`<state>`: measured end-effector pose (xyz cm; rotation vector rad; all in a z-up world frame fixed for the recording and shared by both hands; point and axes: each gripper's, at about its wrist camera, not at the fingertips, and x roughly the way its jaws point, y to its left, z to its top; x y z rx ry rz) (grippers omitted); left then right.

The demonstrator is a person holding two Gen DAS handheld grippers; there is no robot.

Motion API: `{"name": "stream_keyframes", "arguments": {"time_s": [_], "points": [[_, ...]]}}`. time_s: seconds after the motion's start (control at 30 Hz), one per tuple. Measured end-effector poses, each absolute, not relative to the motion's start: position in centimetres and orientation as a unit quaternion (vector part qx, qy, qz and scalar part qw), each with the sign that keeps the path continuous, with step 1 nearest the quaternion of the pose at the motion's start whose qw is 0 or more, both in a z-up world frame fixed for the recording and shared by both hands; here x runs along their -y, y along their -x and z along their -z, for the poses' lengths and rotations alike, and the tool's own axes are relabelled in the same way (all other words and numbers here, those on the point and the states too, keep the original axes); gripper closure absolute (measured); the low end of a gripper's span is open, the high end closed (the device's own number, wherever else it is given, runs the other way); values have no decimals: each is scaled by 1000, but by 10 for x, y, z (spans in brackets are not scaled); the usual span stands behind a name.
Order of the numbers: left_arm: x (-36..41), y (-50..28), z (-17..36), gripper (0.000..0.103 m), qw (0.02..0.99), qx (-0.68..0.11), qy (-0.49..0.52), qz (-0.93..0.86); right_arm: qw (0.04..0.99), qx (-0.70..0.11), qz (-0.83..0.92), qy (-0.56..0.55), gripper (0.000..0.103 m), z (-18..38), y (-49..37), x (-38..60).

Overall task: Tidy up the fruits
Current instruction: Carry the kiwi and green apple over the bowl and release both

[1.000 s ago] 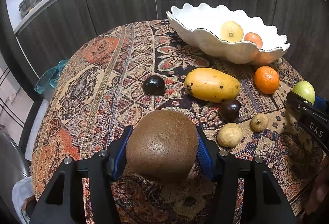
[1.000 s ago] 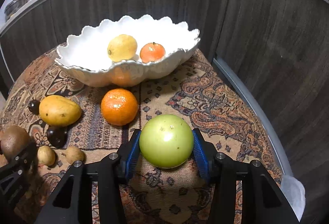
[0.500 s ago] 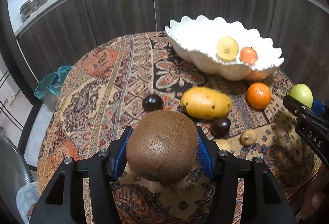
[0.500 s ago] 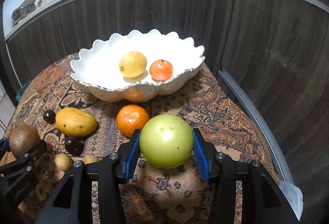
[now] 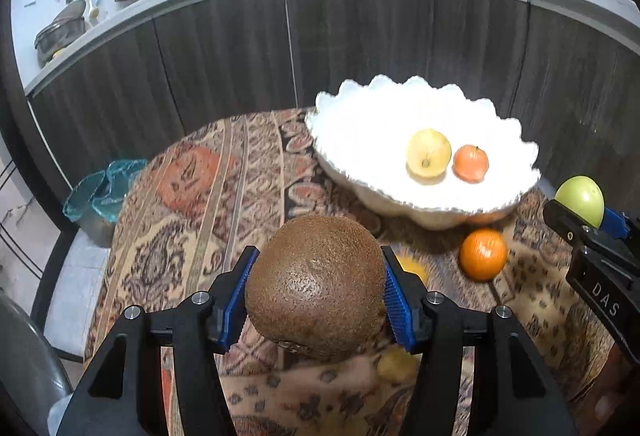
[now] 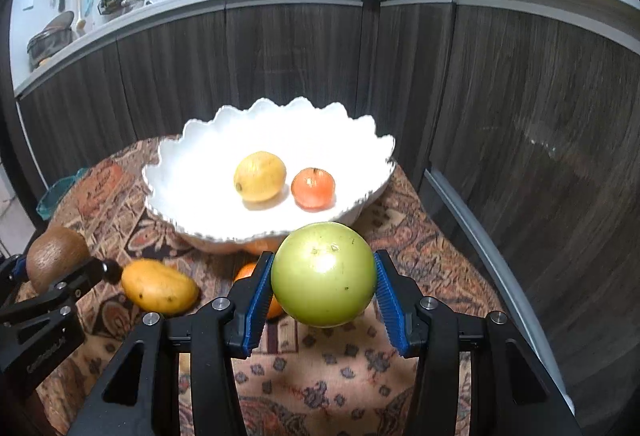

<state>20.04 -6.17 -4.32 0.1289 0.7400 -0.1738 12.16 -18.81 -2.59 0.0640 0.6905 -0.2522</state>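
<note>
My left gripper (image 5: 316, 294) is shut on a brown kiwi (image 5: 316, 288) and holds it in the air above the patterned table, short of the white scalloped bowl (image 5: 360, 123). My right gripper (image 6: 322, 292) is shut on a green apple (image 6: 324, 274), also lifted, just in front of the bowl (image 6: 192, 171). The bowl holds a lemon (image 6: 260, 176) and a small orange (image 6: 313, 188). The kiwi (image 6: 54, 256) and the apple (image 5: 581, 200) each show in the other wrist view.
On the patterned cloth (image 5: 192, 220) lie an orange (image 5: 483, 254) and a mango (image 6: 158, 288) in front of the bowl, with smaller fruits partly hidden under the grippers. Dark cabinets (image 6: 280, 67) stand behind the table. A blue glass dish (image 5: 102, 187) sits at the far left.
Both grippers have risen with their fruit and moved toward the bowl. The table and the loose fruits sit lower in both views.
</note>
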Motion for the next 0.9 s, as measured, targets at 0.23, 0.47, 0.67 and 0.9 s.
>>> {"name": "stream_keyframes", "arguments": {"time_s": [0.23, 0.47, 0.67, 0.9], "points": [[76, -225, 26, 45, 932, -345, -59, 95, 940, -316, 122, -34, 53, 9, -136, 197], [87, -250, 12, 45, 937, -330, -57, 103, 947, -296, 122, -30, 53, -7, -154, 201], [98, -274, 8, 45, 937, -326, -56, 115, 951, -283, 125, -24, 53, -17, -179, 207], [112, -308, 16, 45, 933, -336, -63, 115, 949, -287, 127, -15, 53, -16, -211, 218]]}}
